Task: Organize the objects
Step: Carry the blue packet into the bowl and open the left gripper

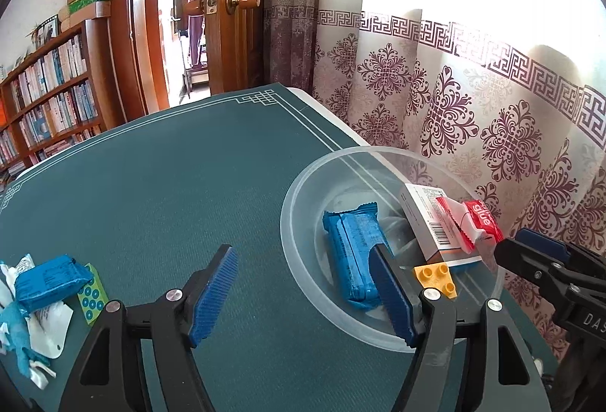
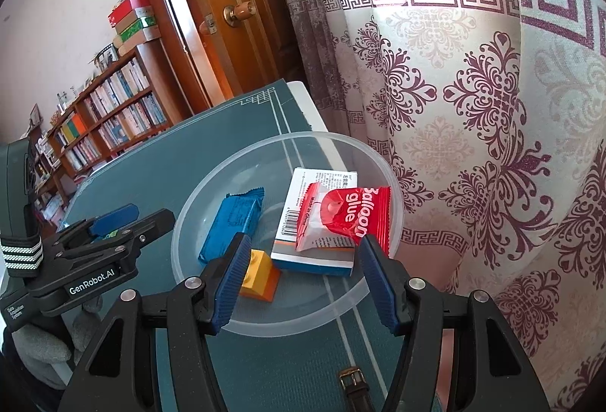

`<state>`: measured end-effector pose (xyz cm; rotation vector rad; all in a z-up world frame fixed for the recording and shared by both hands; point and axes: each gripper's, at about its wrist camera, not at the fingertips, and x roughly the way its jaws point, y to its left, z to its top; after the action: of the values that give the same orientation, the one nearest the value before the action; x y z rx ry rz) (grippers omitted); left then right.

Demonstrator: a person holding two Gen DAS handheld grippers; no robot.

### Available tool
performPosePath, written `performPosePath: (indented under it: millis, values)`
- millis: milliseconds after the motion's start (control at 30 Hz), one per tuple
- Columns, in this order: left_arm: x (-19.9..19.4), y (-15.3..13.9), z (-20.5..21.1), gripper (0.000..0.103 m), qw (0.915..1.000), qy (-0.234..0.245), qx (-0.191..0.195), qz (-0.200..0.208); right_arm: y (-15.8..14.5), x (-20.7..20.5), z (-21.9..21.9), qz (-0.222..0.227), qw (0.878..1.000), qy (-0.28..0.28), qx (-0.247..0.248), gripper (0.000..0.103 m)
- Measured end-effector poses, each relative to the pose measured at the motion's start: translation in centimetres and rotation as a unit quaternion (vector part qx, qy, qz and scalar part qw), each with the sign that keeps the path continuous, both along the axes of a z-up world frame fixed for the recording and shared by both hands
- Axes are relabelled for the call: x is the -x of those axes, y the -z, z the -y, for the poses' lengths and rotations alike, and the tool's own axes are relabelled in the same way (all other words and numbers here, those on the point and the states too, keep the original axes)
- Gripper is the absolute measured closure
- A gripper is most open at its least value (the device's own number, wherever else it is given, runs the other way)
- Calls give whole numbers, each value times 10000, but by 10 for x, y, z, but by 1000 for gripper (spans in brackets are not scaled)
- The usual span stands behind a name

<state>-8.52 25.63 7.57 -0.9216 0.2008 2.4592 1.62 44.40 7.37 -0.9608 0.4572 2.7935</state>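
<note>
A clear plastic bowl (image 1: 303, 192) (image 2: 197, 200) stands on the green mat near the curtain. In it lie a blue packet (image 1: 352, 249) (image 2: 231, 222), a white box (image 1: 428, 219) (image 2: 325, 177), a red balloon-glue packet (image 1: 477, 219) (image 2: 348, 215) on top of the box, and a yellow brick (image 1: 435, 277) (image 2: 261, 275). My left gripper (image 1: 303, 292) (image 2: 147, 215) hangs open at the bowl's left rim, holding nothing. My right gripper (image 2: 305, 279) (image 1: 511, 243) is open over the bowl's near rim with nothing between its pads. A second blue packet (image 1: 49, 283) lies at the mat's left.
A green dotted card (image 1: 91, 294) and white wrappers (image 1: 45, 328) lie beside the second packet. A brown watch strap (image 2: 352, 385) lies near the front edge. The patterned curtain (image 1: 492, 109) hangs close behind the bowl. A bookshelf (image 1: 49, 97) and a wooden door (image 1: 231, 14) stand beyond the table.
</note>
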Motion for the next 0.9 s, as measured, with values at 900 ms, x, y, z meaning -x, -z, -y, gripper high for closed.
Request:
performPosePath:
  millis: [900]
  values:
    - [-32,-5,93,6,9965,-819,-60,-141,-18,11,81,46,9970,-749,-192,42]
